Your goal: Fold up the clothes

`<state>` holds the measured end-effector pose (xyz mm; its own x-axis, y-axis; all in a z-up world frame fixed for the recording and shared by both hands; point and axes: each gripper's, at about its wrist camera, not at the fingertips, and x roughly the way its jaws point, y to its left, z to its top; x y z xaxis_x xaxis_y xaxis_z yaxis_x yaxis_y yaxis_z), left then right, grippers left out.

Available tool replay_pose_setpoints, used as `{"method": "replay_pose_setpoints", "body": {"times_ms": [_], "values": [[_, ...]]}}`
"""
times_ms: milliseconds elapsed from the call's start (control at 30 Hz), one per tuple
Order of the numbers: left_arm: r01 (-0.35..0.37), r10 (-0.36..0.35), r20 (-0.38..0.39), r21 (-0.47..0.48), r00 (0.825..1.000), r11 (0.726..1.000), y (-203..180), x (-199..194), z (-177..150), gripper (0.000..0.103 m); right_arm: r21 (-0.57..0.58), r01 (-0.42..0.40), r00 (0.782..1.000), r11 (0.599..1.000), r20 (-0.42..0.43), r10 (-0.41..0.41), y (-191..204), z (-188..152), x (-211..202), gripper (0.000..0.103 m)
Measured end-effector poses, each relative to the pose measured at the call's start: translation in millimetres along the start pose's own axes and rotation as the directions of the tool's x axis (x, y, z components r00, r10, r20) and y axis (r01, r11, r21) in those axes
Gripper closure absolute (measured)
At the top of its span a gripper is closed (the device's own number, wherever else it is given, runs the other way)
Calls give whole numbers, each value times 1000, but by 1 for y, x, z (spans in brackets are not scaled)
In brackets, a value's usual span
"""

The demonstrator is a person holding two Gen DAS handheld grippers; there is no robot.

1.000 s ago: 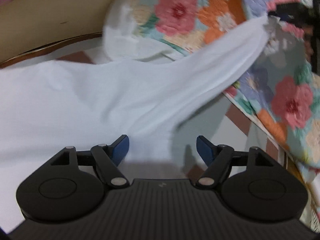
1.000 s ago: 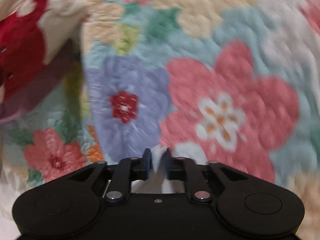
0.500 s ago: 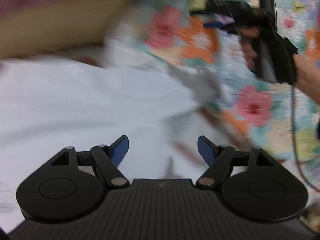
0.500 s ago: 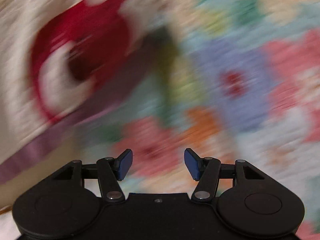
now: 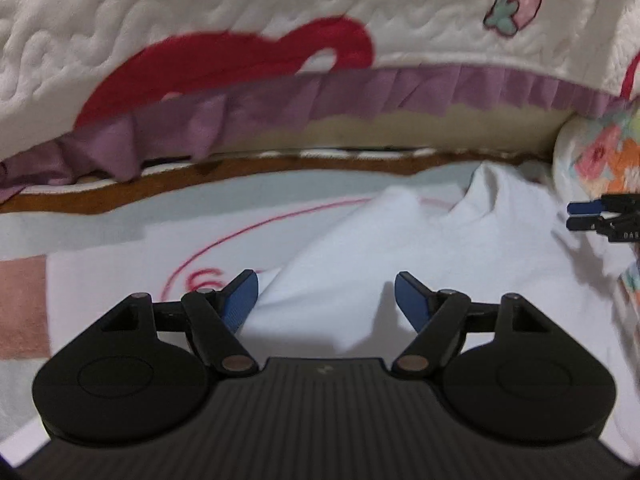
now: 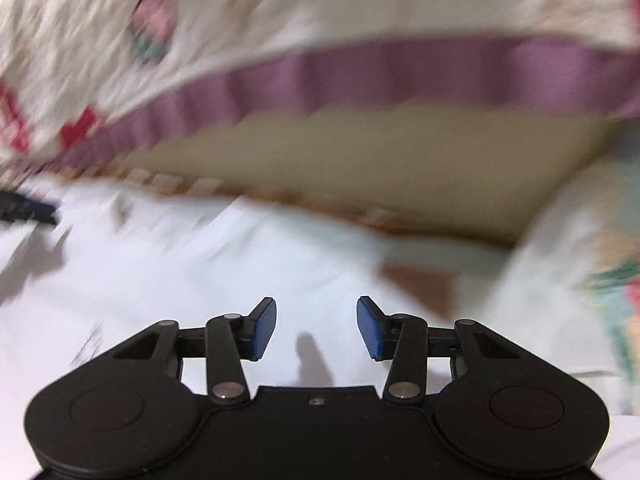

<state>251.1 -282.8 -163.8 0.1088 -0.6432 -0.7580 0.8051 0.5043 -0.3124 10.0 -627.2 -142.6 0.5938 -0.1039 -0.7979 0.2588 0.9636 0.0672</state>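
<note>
One white garment [image 5: 420, 248], two tools [image 5: 326, 300] [image 6: 316, 326]

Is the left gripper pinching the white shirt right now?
No, the left gripper hangs open above the white shirt, and its blue pads press on nothing.

1. Quilted cream blanket [image 5: 200, 12], upper background; large red motif, small strawberry print [image 5: 514, 4] at upper right.
2. Purple ruffled trim [image 5: 360, 92], running along the blanket's lower edge; also visible, blurred, in the right wrist view [image 6: 400, 72].
3. Tan panel [image 6: 340, 160], directly below the trim.
4. Brown border strip [image 5: 240, 176], beneath the panel.
5. Floral quilt [image 5: 600, 156], bunched at far right; orange and pink flowers.
6. Bed sheet [image 5: 80, 240], pale, with pink block at left and thin red curved line.
</note>
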Motion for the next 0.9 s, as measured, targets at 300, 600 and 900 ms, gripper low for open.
{"method": "replay_pose_setpoints", "body": {"times_ms": [300,600,900], "values": [[-179,161,111,173,981,969,1,-1,-6,27,-23,187,982,982,-10,-187,4,-1,21,45],[-84,86,2,255,996,963,0,24,6,23,-81,98,993,992,-54,-103,21,28,51,39],[-147,143,35,273,989,951,-20,20,1,92,-3,99,995,995,-33,-99,20,53,78,20]]}}
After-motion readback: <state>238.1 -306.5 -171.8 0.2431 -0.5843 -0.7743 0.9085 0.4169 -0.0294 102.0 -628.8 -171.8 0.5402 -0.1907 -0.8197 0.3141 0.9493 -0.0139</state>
